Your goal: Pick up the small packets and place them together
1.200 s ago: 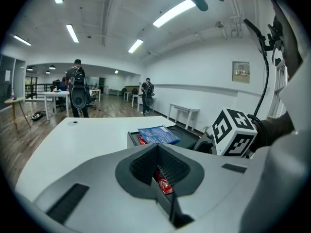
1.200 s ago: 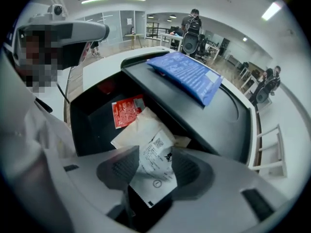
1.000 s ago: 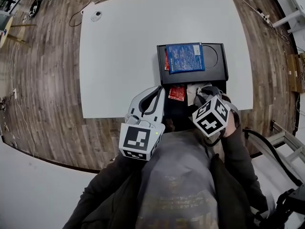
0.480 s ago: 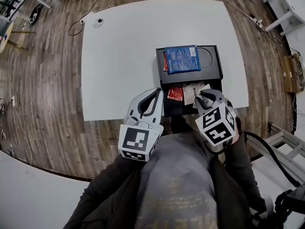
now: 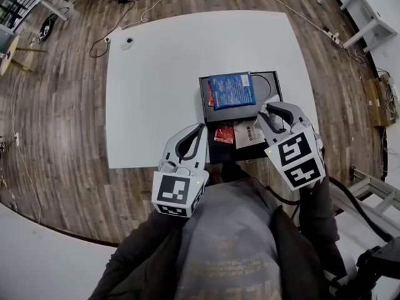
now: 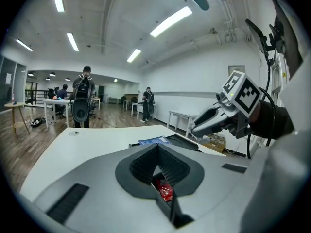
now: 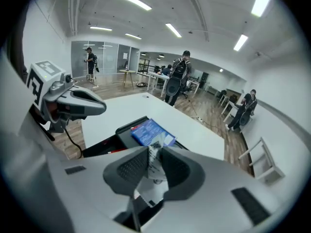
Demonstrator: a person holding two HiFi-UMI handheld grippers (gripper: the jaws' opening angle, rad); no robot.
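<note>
**A:** Head view first. Where are the packets?

**B:** A black tray sits at the table's near edge. A large blue packet lies on its far half, and a small red packet on its near half. Beside the red one is a white printed packet, partly covered by the right hand-held gripper.

**A:** Left gripper view?

**B:** The left hand-held gripper has its jaws together and empty. The red packet shows through the slit below them.

**A:** Right gripper view?

**B:** The jaws are clamped on the white packet, which hangs down. Its lower end is cut off and its print is unreadable.
</note>
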